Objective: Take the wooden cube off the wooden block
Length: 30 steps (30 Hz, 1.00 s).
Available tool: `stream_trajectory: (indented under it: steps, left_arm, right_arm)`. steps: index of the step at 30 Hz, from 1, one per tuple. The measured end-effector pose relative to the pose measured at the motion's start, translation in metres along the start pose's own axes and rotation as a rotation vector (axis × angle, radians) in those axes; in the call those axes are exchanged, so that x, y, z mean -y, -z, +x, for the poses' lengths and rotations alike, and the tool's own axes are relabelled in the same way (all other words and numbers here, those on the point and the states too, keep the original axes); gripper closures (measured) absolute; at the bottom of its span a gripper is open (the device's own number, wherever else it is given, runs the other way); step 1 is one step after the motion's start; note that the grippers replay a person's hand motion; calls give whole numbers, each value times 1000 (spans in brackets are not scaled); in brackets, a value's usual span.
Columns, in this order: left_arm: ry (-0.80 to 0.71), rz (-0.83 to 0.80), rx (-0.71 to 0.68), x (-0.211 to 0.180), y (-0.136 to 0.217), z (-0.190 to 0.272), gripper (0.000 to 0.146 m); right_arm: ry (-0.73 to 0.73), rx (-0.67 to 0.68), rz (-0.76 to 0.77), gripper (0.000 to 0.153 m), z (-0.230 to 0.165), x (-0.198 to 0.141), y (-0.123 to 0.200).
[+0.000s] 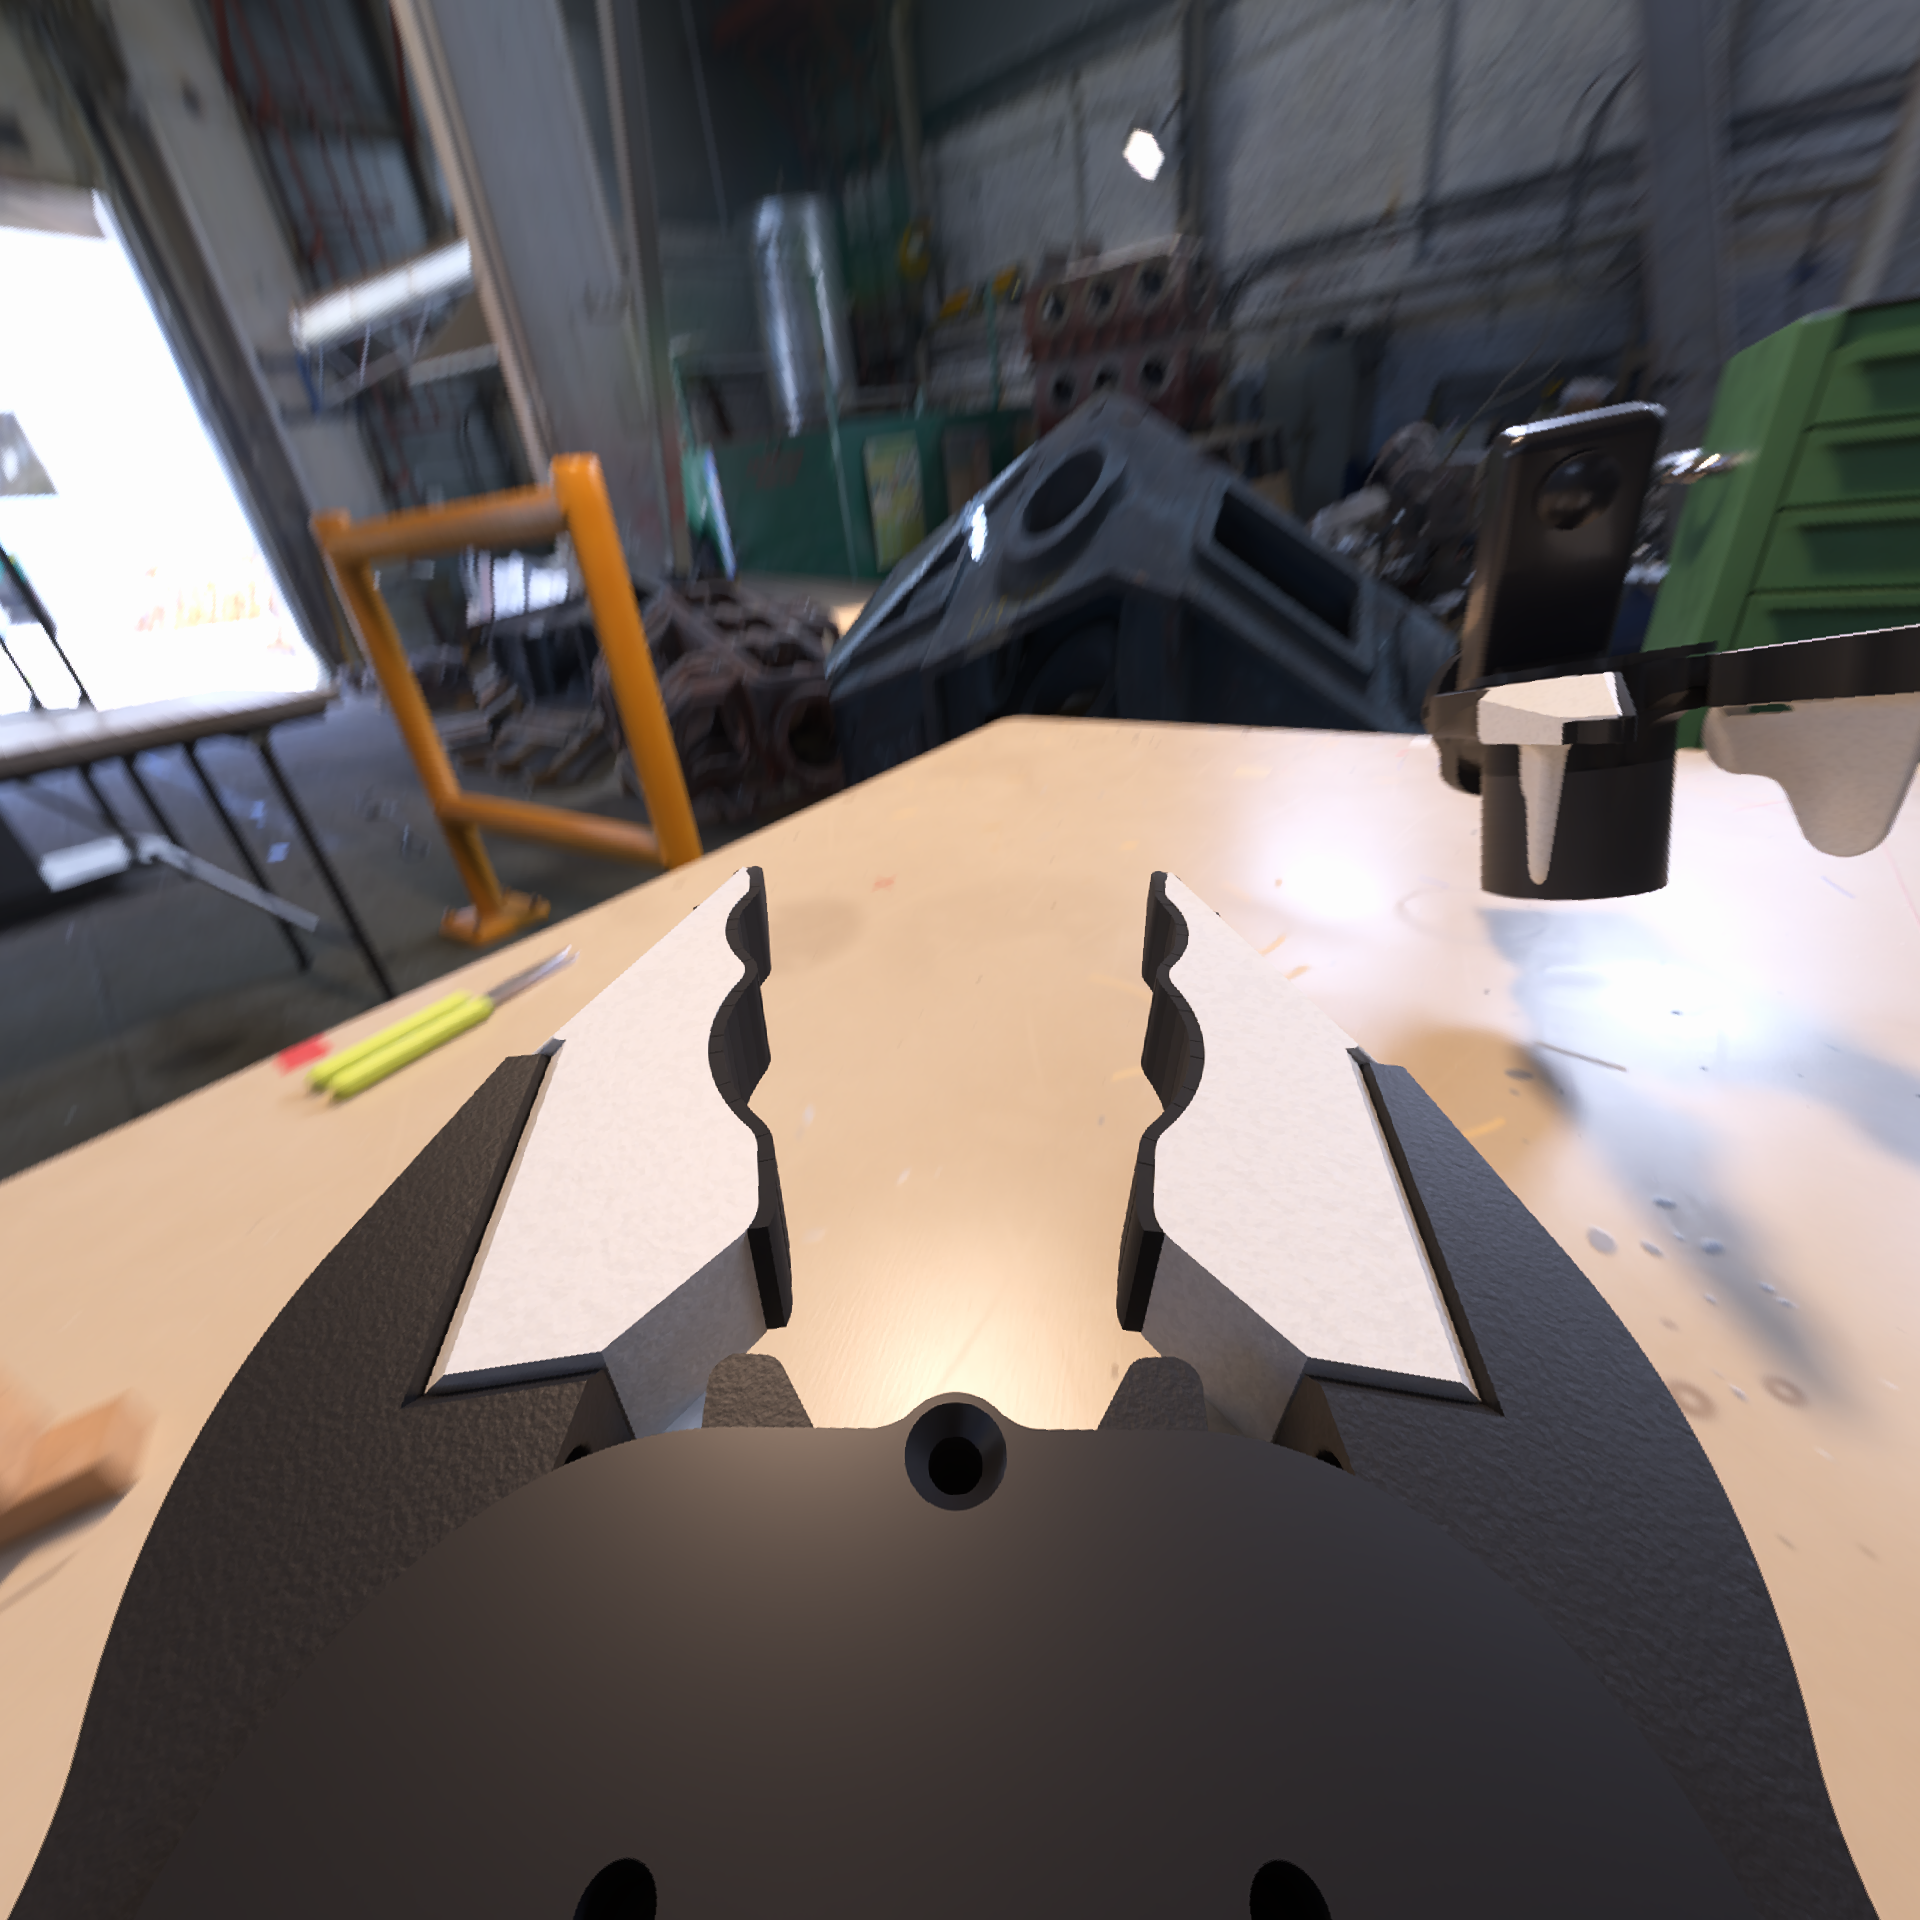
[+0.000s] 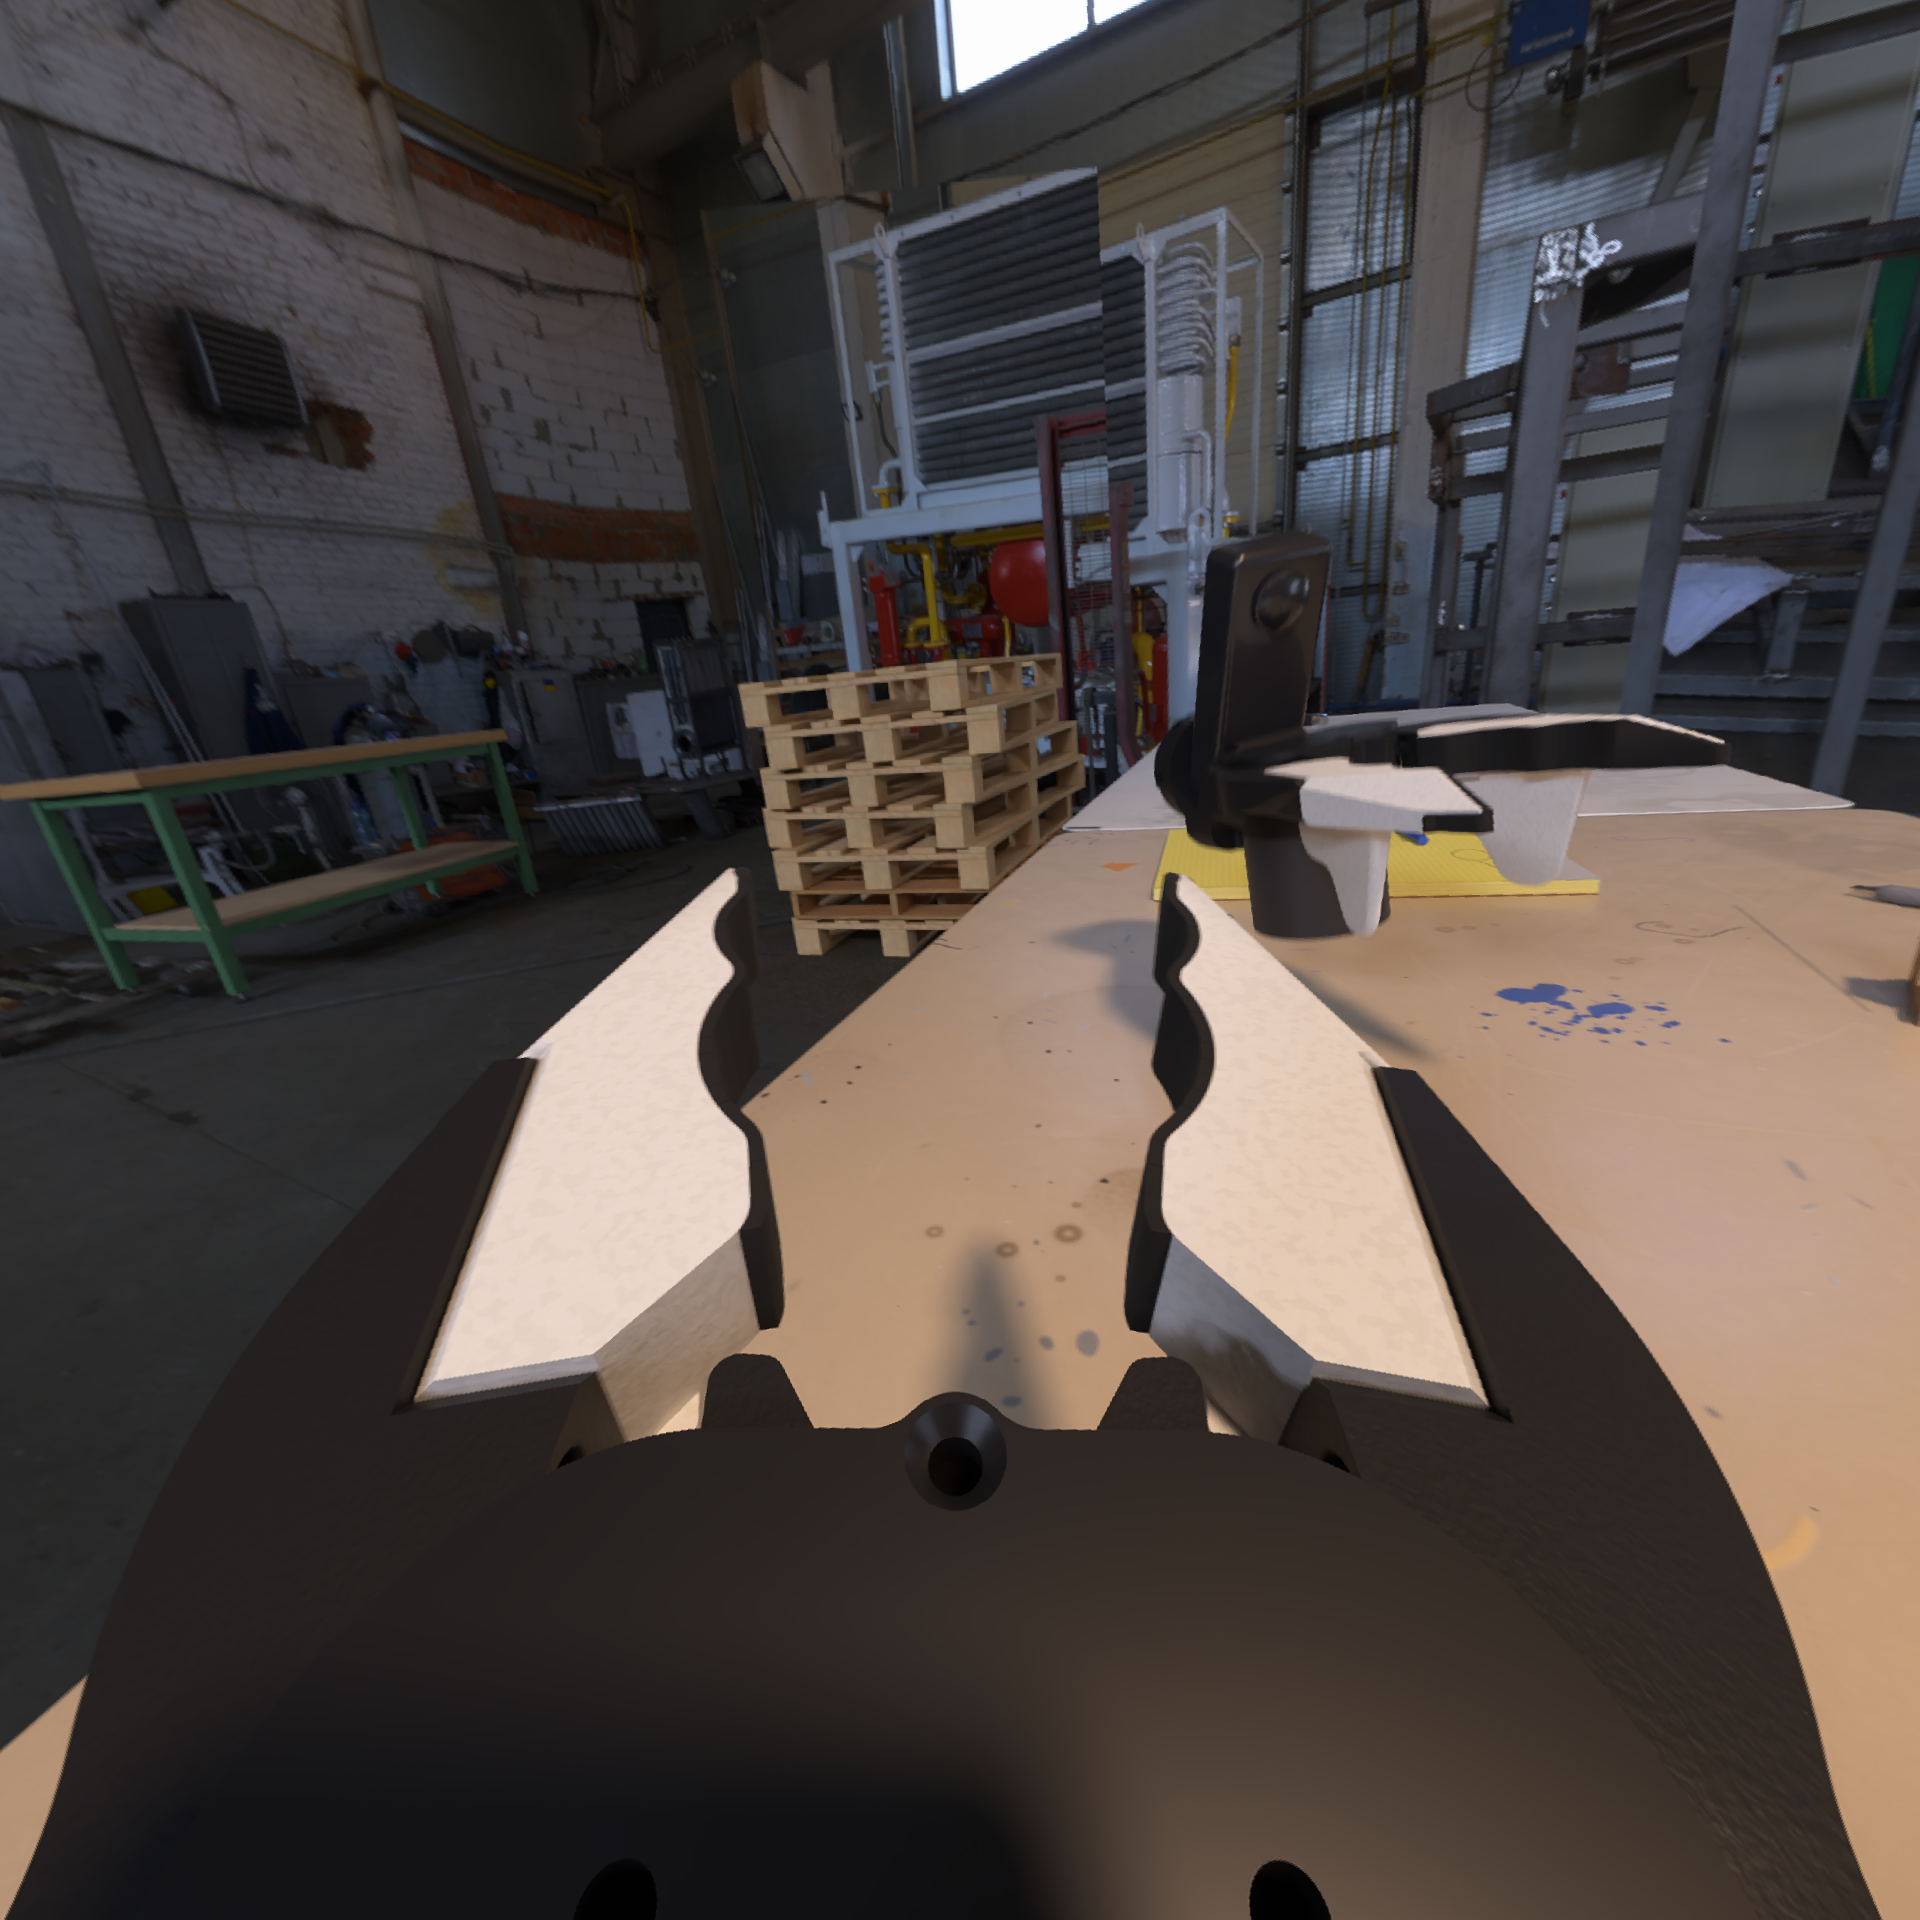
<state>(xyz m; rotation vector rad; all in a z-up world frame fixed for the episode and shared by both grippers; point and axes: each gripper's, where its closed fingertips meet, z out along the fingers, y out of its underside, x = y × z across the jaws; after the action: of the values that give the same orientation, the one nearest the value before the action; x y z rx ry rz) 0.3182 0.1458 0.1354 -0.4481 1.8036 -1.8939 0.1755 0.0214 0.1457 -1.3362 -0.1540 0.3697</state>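
The left gripper (image 1: 956, 883) stands wide open, nothing between its white fingers (image 1: 623, 1143), hovering over the tan table (image 1: 987, 790). The right gripper (image 2: 951, 883) is equally spread and empty above the table's edge. A blurred wooden piece (image 1: 57, 1455) lies at the left view's margin; whether it is cube or block is unclear.

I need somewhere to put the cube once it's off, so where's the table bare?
Bare table lies ahead of the left gripper, between the yellow-handled tool and the right gripper. Crowded: the yellow pad end, and the blurred wooden piece at the left view's edge.
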Motion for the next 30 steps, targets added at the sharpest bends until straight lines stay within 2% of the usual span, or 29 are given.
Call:
stream_trajectory:
  steps: [4, 6, 7, 9, 12, 16, 17, 19, 21, 23, 26, 28, 30]
  left_arm:
    - [5, -254, 142, -2, 40, -35, 71]
    - [78, -506, 259, -16, 69, -60, 71]
    - [84, -644, 272, -23, 83, -73, 70]
    - [27, -806, 273, -25, 98, -100, 62]
    - [-78, -948, 192, -23, 97, -136, 56]
    - [-348, -1180, 5, -47, 89, -176, 56]
    - [-415, -1216, -58, -56, 86, -184, 53]
    - [-523, -1264, -101, -74, 77, -202, 39]
    - [-613, -1277, -146, -87, 66, -215, 38]
    - [-708, -1233, -231, -94, 53, -221, 45]
    - [-806, -1229, -376, -103, 46, -228, 69]
    - [-788, -1282, -456, -110, 48, -230, 77]
    - [-785, -1335, -472, -115, 47, -236, 78]
  right_arm:
    - [-53, 55, 36, 60, -7, 0, -3]
    - [-73, 99, 32, 58, -14, -2, -3]
    - [-87, 124, 25, 57, -17, -4, -4]
    - [-123, 166, 3, 56, -22, -8, -5]
    - [-154, 168, -19, 54, -22, -12, -6]
    - [-142, 163, -5, 53, -23, -9, -4]
    - [-142, 164, -5, 53, -23, -10, -4]
    - [-154, 161, -14, 53, -22, -11, -5]
    - [-170, 161, -18, 53, -22, -12, -5]
    - [-169, 166, -16, 53, -23, -12, -5]
    - [-158, 168, -18, 53, -25, -11, -4]
    - [-157, 170, -20, 53, -25, -12, -4]
    - [-161, 172, -21, 53, -25, -12, -4]
